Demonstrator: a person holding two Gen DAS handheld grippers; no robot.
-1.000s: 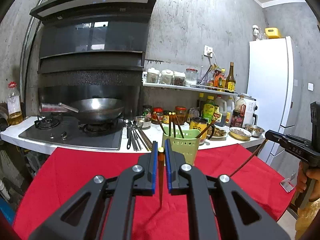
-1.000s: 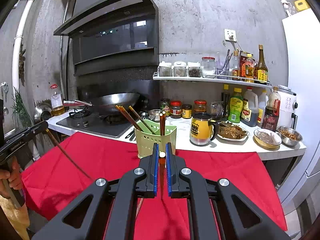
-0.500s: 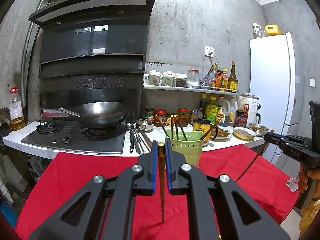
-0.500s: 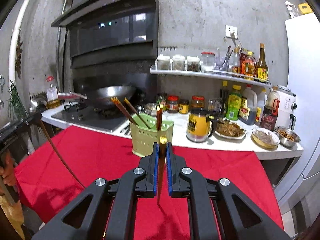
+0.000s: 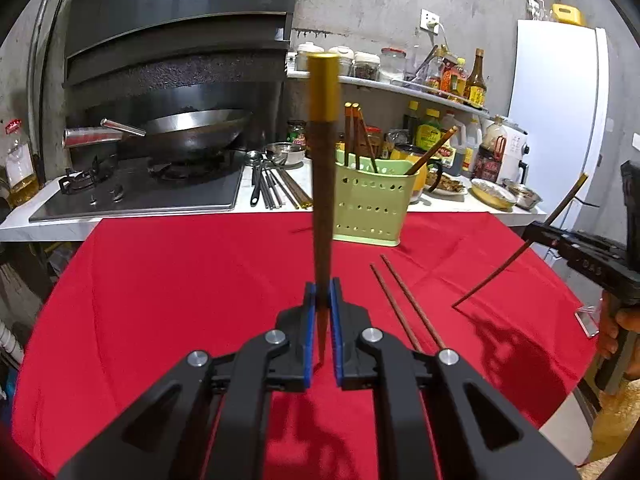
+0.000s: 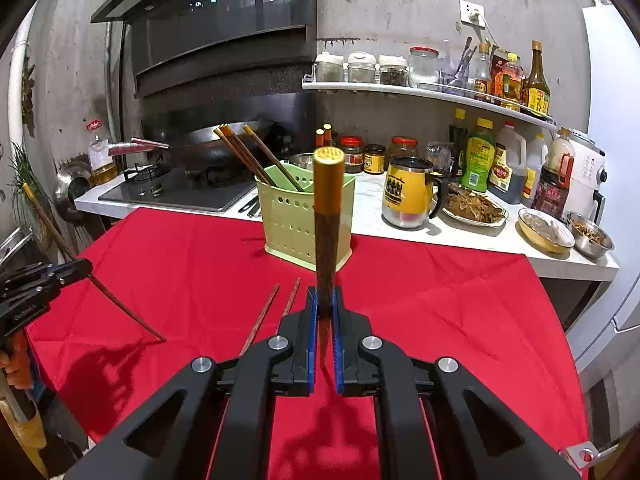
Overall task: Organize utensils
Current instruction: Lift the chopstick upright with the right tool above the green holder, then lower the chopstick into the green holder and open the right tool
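A: How does the left tool stand?

B: Its blue pads are pinched tight on a dark chopstick with a gold cap, which rises upright between them, its thin end pointing down at the red cloth.

A: And the right tool?

B: The same: narrowed hard on a second gold-capped chopstick, also standing nearly upright. From the left camera that tool shows at the right edge, its stick slanting with the tip just above or on the cloth; I cannot tell which.

A: Anything lying between them?

B: Two loose chopsticks lie side by side on the cloth, just beside the left tool and running away toward the holder.

A: The holder?

B: A pale green perforated basket stands at the far edge of the cloth, against the white bench. Several chopsticks lean in it, gold caps up, some tilted left, two upright.

A: The hands?

B: Both tools point forward and downward over the cloth. A hand grips the right tool's handle at the frame's edge.
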